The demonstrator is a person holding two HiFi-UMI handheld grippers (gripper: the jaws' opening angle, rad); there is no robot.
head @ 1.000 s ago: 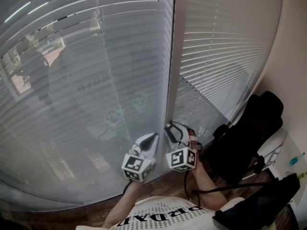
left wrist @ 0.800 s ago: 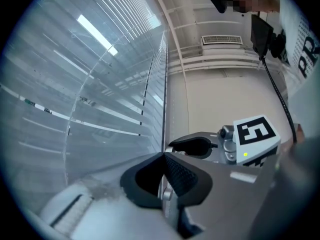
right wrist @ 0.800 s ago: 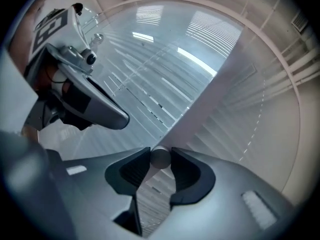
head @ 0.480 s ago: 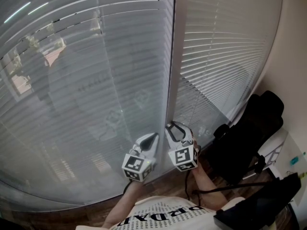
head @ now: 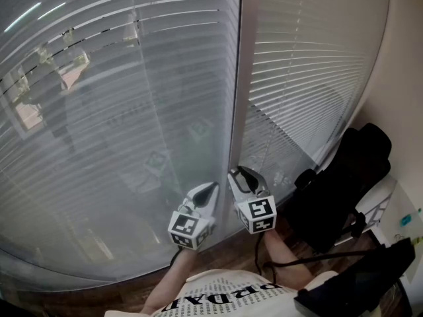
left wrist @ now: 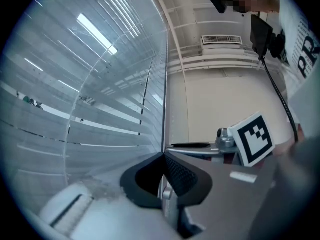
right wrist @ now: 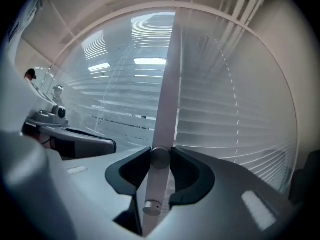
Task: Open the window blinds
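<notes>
Both grippers are level and side by side, low on the vertical frame post (head: 236, 78) that divides the two window blinds.

Right gripper (head: 242, 178): in its own view the jaws are clamped on a round grey knob (right wrist: 160, 160) that sits on the post, one pad pressing each side. The post runs straight up from the knob. A second, smaller round stub (right wrist: 152, 207) shows lower, between the jaw roots; I cannot tell what it belongs to.

Left gripper (left wrist: 164, 155): the jaws are pressed together at the tips with nothing between them. From the head view it sits just left of the post, close beside the right gripper. I cannot tell whether its tips touch the frame.

Left blind (head: 119, 111): the slats are tilted enough that I see darker bands through them, and bits of outdoor colour at the upper left.

Right blind (head: 304, 65): the slats look pale and lie closer together, and a thin cord (head: 268, 144) hangs down in front of them.

A black chair (head: 344, 183) stands at the right, near the wall. My printed shirt (head: 231, 297) shows at the bottom edge.
</notes>
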